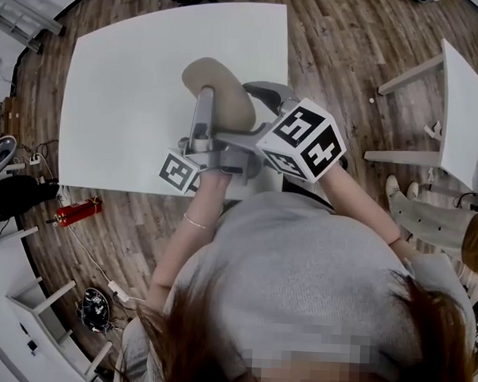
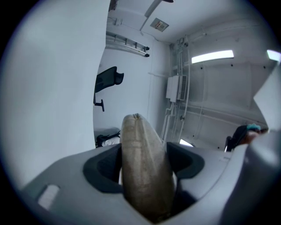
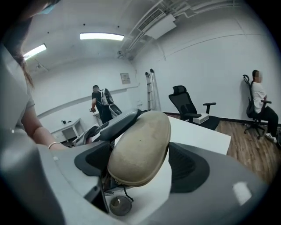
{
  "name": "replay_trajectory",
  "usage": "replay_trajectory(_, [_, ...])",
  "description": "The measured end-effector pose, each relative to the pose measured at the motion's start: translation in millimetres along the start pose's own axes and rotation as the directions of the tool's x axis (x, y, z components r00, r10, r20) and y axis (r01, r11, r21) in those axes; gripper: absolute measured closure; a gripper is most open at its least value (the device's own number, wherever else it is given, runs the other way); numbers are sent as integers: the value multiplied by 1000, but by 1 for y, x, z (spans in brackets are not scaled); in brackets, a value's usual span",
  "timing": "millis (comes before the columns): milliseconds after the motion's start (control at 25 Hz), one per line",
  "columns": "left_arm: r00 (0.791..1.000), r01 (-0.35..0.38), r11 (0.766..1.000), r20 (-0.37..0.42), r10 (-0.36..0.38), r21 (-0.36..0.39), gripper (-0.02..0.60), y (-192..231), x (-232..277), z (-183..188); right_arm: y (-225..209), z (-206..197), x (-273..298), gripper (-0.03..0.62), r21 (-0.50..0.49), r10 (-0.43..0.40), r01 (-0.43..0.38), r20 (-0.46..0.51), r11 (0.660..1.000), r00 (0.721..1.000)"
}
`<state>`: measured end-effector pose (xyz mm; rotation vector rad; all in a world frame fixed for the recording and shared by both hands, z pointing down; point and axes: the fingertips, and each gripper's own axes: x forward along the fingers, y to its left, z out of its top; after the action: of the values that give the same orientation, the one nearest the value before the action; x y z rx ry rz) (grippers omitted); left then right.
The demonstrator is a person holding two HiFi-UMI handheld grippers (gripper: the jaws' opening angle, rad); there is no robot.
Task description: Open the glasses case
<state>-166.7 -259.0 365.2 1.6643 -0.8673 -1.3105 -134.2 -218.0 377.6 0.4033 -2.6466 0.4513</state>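
A beige, oval glasses case (image 1: 227, 95) is held above the white table (image 1: 124, 102). My left gripper (image 1: 207, 106) is shut on it: in the left gripper view the case (image 2: 142, 145) stands edge-on, its zip seam upward, pinched between both pads. My right gripper (image 1: 254, 116) comes at the case from the right. In the right gripper view the case (image 3: 140, 149) lies between its wide jaws, with a gap on the right side, so the right gripper (image 3: 142, 165) is open. A small round zip pull (image 3: 116, 204) dangles on a cord under the case.
A second white table (image 1: 464, 109) stands to the right, with a person's legs (image 1: 416, 210) beside it. A red object (image 1: 78, 211) lies on the wooden floor at the left. Across the room are an office chair (image 3: 189, 105), a seated person (image 3: 259, 105) and a standing person (image 3: 101, 105).
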Motion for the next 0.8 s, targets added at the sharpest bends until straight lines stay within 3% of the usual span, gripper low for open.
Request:
replay_trajectory(160, [1000,5,1000,-3,-5,5,281,1,-1,1,-2,-2,2,174,-6,14,-15,-28,1000,1000])
replay_trajectory(480, [994,-39,993,-95,49,112,247,5,1,-5,-4,-6,4,198,45,-26,26,5,999,1000])
replay_trajectory(640, [983,-116,965,-110,145,237,169,15,-7,7,-13,-1,-2,210,33,-86,84,66,996,994])
replay_trajectory(800, [979,-168,939,-58,194,301,166,26,-24,31,-28,-19,4,242,68,-116,112,66,991,991])
